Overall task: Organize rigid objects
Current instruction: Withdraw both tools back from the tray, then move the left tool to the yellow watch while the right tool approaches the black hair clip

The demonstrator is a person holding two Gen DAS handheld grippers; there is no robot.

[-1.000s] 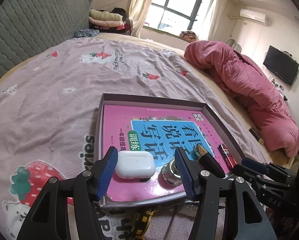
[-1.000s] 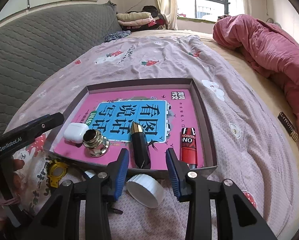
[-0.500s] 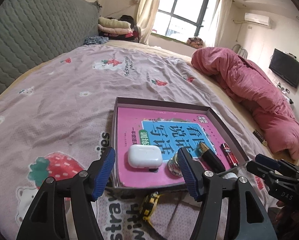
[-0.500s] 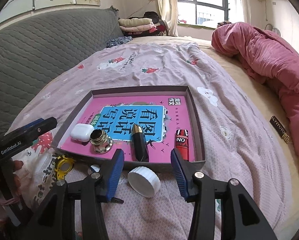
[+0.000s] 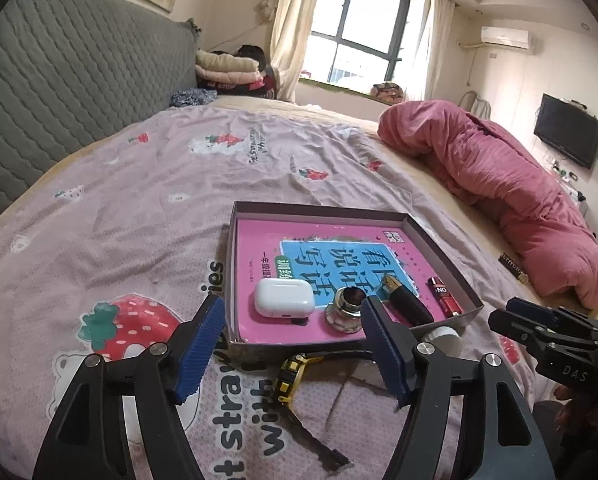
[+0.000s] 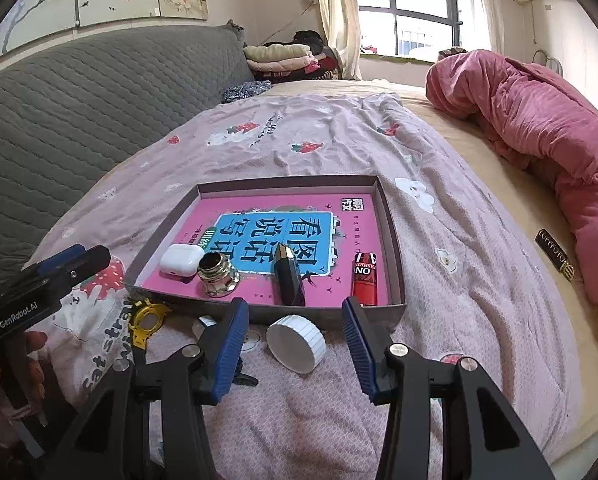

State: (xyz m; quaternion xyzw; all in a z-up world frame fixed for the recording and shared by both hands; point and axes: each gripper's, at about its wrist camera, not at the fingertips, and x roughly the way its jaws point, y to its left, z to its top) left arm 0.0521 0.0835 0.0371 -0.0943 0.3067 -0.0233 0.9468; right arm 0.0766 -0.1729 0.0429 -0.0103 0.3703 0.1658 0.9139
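A shallow grey box [image 5: 235,272] [image 6: 391,240] with a pink book in its bottom lies on the bed. In it are a white earbud case [image 5: 283,297] [image 6: 181,258], a silver metal knob [image 5: 346,312] [image 6: 215,276], a dark lipstick [image 5: 407,300] [image 6: 287,274] and a red tube [image 5: 443,298] [image 6: 365,278]. In front of the box lie a yellow watch [image 5: 289,376] [image 6: 147,320] and a white cap [image 6: 297,342] [image 5: 443,334]. My left gripper [image 5: 291,356] is open and empty above the watch. My right gripper [image 6: 295,350] is open and empty around the white cap.
A rumpled pink duvet [image 5: 499,184] [image 6: 539,120] lies on the right of the bed. A grey quilted headboard [image 5: 59,80] runs along the left. A small black labelled bar [image 6: 555,256] lies on the sheet to the right. Folded clothes [image 6: 283,56] are stacked far back.
Both grippers have pulled back from the box and risen, so the box looks smaller. The right gripper's jaws have opened wider around the white cap. The objects have not moved.
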